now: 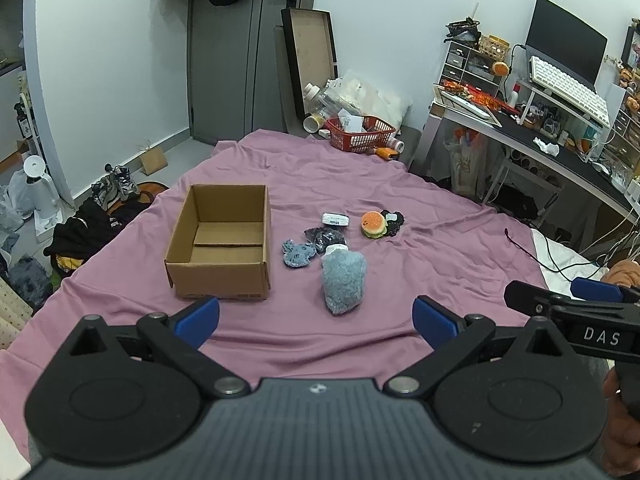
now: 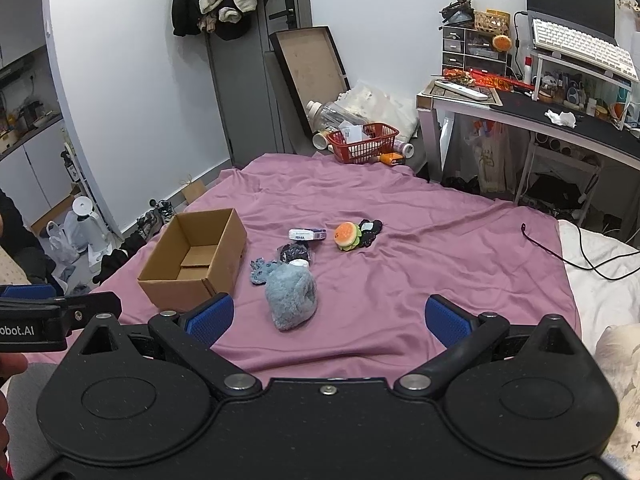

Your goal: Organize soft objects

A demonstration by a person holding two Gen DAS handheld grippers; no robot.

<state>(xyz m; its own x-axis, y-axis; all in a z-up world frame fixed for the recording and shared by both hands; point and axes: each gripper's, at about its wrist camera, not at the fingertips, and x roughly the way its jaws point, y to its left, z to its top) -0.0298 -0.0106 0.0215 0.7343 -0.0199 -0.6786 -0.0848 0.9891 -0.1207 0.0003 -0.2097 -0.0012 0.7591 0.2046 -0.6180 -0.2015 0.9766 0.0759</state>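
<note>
An open, empty cardboard box [image 1: 224, 240] [image 2: 196, 258] sits on the pink bedsheet [image 1: 360, 176]. Right of it lie a fluffy blue-grey plush [image 1: 344, 280] [image 2: 291, 298], a small flat blue knitted piece [image 1: 297, 254] [image 2: 262, 270], a dark bundle [image 1: 326, 237] [image 2: 296, 254], a white packet [image 1: 335, 219] [image 2: 307, 234] and a burger plush [image 1: 373, 224] [image 2: 347, 235] against a black item [image 1: 394, 222] [image 2: 370, 230]. My left gripper [image 1: 316, 316] hovers open just short of the fluffy plush. My right gripper [image 2: 330, 318] is open too, nothing between its fingers.
A red basket [image 1: 362, 133] [image 2: 362, 142] and bottles stand past the bed's far end. A cluttered desk [image 1: 560, 140] [image 2: 560, 116] runs along the right. Clothes and shoes [image 1: 116, 188] lie on the floor at the left. A black cable [image 2: 560, 252] trails over the right bed edge.
</note>
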